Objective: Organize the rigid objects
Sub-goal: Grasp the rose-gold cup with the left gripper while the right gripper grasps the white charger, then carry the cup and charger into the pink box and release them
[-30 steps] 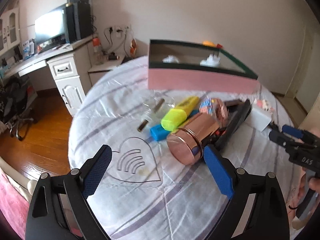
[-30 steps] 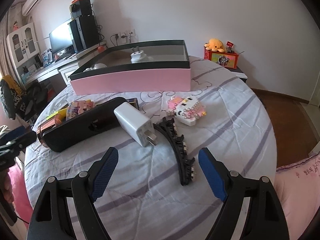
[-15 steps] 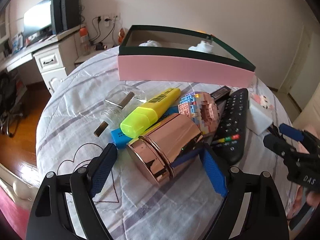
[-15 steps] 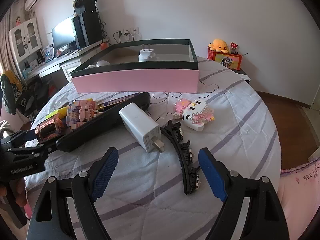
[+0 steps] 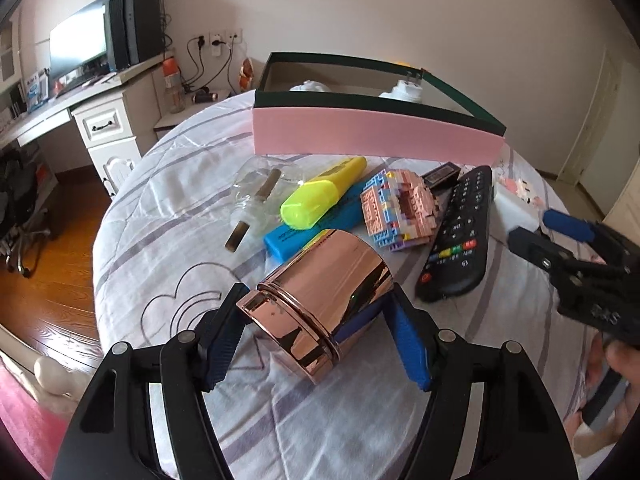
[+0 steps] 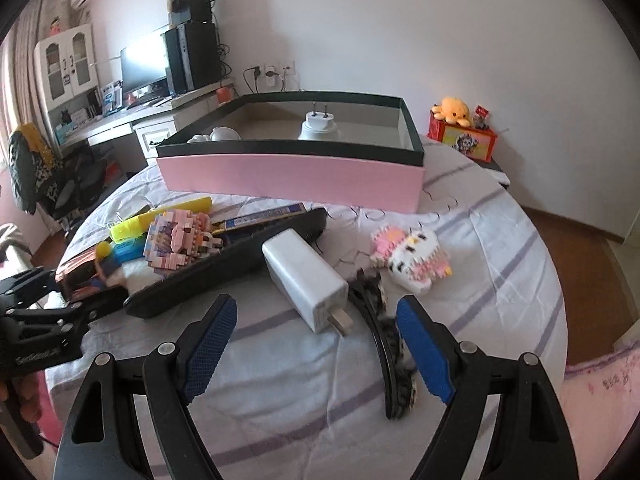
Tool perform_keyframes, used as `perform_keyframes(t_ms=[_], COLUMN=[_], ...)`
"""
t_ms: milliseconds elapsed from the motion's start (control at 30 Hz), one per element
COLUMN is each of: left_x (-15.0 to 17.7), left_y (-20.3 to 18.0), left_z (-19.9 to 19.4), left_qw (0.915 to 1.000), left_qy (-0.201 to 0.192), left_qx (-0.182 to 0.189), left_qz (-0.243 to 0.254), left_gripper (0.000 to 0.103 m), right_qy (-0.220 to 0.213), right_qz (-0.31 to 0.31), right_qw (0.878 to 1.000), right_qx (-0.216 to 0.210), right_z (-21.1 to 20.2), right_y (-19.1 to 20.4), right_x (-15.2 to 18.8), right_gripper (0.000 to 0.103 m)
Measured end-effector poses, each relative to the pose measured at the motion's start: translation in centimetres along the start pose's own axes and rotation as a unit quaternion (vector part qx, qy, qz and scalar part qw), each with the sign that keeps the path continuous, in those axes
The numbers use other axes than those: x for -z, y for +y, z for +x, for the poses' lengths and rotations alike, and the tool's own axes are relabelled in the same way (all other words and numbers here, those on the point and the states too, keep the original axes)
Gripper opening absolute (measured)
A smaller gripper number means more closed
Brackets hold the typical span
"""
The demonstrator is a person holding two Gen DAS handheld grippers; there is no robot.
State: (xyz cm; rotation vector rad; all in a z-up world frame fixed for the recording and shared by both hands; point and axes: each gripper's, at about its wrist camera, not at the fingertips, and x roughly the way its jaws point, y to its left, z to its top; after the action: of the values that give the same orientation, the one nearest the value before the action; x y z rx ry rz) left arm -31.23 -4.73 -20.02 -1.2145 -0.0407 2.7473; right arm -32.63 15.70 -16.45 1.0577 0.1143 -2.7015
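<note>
A rose-gold metal jar (image 5: 320, 300) lies on its side on the bed sheet. My left gripper (image 5: 316, 344) is open, its blue fingers on either side of the jar. Behind it lie a yellow highlighter (image 5: 320, 196), a blue marker (image 5: 316, 228), a brick-built figure (image 5: 400, 212) and a black remote (image 5: 460, 236). My right gripper (image 6: 316, 352) is open, its tips just short of a white charger (image 6: 308, 276). A black hair clip (image 6: 388, 360) lies by its right finger. A pink brick cat (image 6: 412, 256) sits beyond.
A pink box with a dark rim (image 6: 292, 176) stands at the back with a white plug (image 6: 318, 128) and white items inside. A clear glass bottle (image 5: 256, 196) lies left of the highlighter. A desk with a monitor (image 5: 80, 44) stands at the left.
My left gripper has moved forward so its fingers now straddle the rose-gold jar. My right gripper has moved closer to the white charger.
</note>
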Motion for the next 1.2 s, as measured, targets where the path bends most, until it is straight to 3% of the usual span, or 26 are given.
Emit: perform_keyframes(t_ms=[67,167,333,567,700,767,833,900,967,1000,1200], left_x=[0.2,0.4,0.5,1.0,1.0,1.0,0.9,0.7,0.7,0.6,0.5], left_y=[0.1,0.1,-0.2,-0.5,-0.5,-0.4,-0.4,-0.3,-0.4,-0.4,-0.6], left_z=[-0.1,-0.2,-0.3,-0.8,-0.6,-0.6,-0.4,-0.4,-0.4,-0.4,-1.7], left_qw=[1.0000,1.0000,1.0000,0.9999,1.0000,0.9999,0.9999,0.9999,1.0000,1.0000,0.9998], left_qy=[0.002,0.002,0.002,0.003,0.002,0.003,0.002,0.002,-0.001,-0.002,-0.018], left_qx=[0.001,0.002,0.003,0.010,0.009,0.010,0.010,0.011,0.009,0.008,0.002], left_qz=[0.000,0.000,0.001,0.006,0.004,0.002,0.000,-0.003,-0.003,-0.003,0.002], left_gripper=[0.069,0.069,0.069,0.069,0.070,0.070,0.070,0.070,0.069,0.069,0.069], right_qy=[-0.001,0.011,0.031,0.060,0.055,0.055,0.050,0.043,0.049,0.048,0.042], right_qz=[-0.010,-0.027,-0.028,-0.001,-0.002,-0.002,-0.001,0.001,0.005,0.003,0.007], right_qw=[1.000,1.000,0.999,0.997,0.998,0.998,0.999,0.999,0.998,0.998,0.998], right_qx=[0.002,-0.005,-0.018,-0.055,-0.040,-0.033,-0.021,-0.026,-0.035,-0.035,-0.039], right_z=[0.4,1.1,1.6,-0.6,-0.2,0.4,0.7,0.9,1.2,1.3,-0.1], right_y=[0.4,0.9,0.7,1.0,1.6,1.7,1.7,1.6,1.6,1.6,1.6], right_x=[-0.3,-0.5,-0.1,1.5,1.8,1.6,1.4,1.2,1.2,1.2,1.4], right_gripper=[0.082,0.056,0.026,0.024,0.025,0.027,0.044,0.044,0.038,0.023,0.023])
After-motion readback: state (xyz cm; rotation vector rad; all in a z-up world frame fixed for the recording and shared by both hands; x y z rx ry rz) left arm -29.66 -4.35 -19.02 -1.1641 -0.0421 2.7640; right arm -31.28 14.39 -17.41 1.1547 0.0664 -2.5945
